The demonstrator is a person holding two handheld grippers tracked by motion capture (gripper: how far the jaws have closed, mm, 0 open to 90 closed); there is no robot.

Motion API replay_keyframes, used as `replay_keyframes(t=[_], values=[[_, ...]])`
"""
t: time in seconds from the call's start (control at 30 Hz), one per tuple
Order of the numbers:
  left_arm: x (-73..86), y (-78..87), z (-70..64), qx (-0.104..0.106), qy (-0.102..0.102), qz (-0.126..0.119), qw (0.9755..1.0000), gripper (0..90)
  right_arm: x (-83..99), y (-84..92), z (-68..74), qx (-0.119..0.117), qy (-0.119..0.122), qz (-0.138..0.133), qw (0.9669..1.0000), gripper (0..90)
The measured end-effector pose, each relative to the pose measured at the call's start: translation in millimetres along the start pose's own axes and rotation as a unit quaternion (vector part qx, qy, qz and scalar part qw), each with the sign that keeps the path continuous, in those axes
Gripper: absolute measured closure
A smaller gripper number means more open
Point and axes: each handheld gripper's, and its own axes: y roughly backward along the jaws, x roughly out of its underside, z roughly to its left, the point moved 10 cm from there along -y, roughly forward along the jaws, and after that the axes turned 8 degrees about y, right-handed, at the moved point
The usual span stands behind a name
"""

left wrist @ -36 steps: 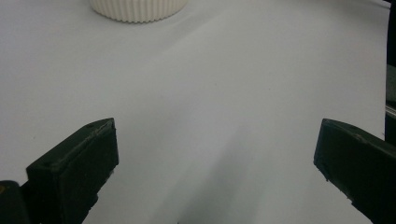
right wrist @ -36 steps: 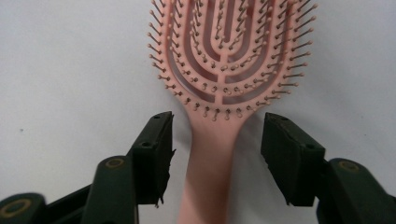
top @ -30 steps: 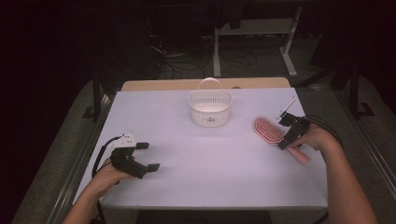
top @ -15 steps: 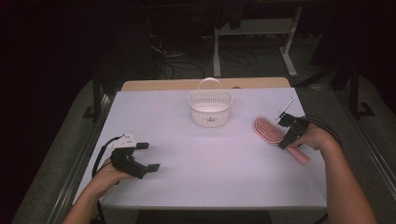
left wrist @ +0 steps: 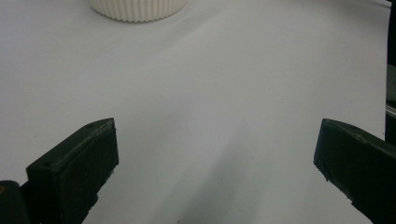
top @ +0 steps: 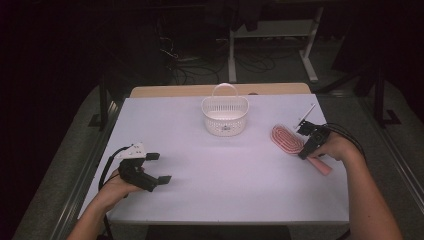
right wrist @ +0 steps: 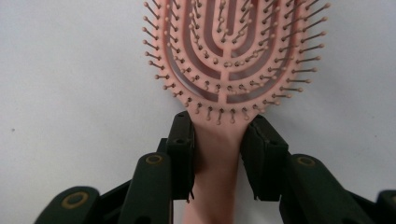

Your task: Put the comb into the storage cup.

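Note:
A pink hairbrush lies bristles up on the white table at the right, its handle pointing toward the person. My right gripper sits over the handle. In the right gripper view its jaws have just been closing, and the pads now press both sides of the hairbrush neck just below the head, so my right gripper is shut on it. My left gripper rests at the front left of the table, wide open. Between the jaws of my left gripper there is only bare tabletop.
A white ribbed basket with an upright handle stands at the middle back of the table, and its base shows in the left gripper view as the basket. Dark floor, cables and a stand lie beyond the far edge.

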Motion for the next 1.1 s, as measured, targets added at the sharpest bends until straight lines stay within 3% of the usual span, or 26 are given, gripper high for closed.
replay_keyframes(t=[0.73, 1.1], values=[[-0.2, 0.5, 0.1, 0.000, 0.000, -0.001, 1.0000, 0.0, -1.5, -0.8, -2.0, 0.013, -0.034, 0.019, 0.9991, 68.7], [-0.1, 0.4, 0.5, -0.001, 0.003, -0.001, 1.0000, 0.0, -1.5, 1.5, -3.8, 0.009, -0.044, -0.013, 0.9989, 69.1]])
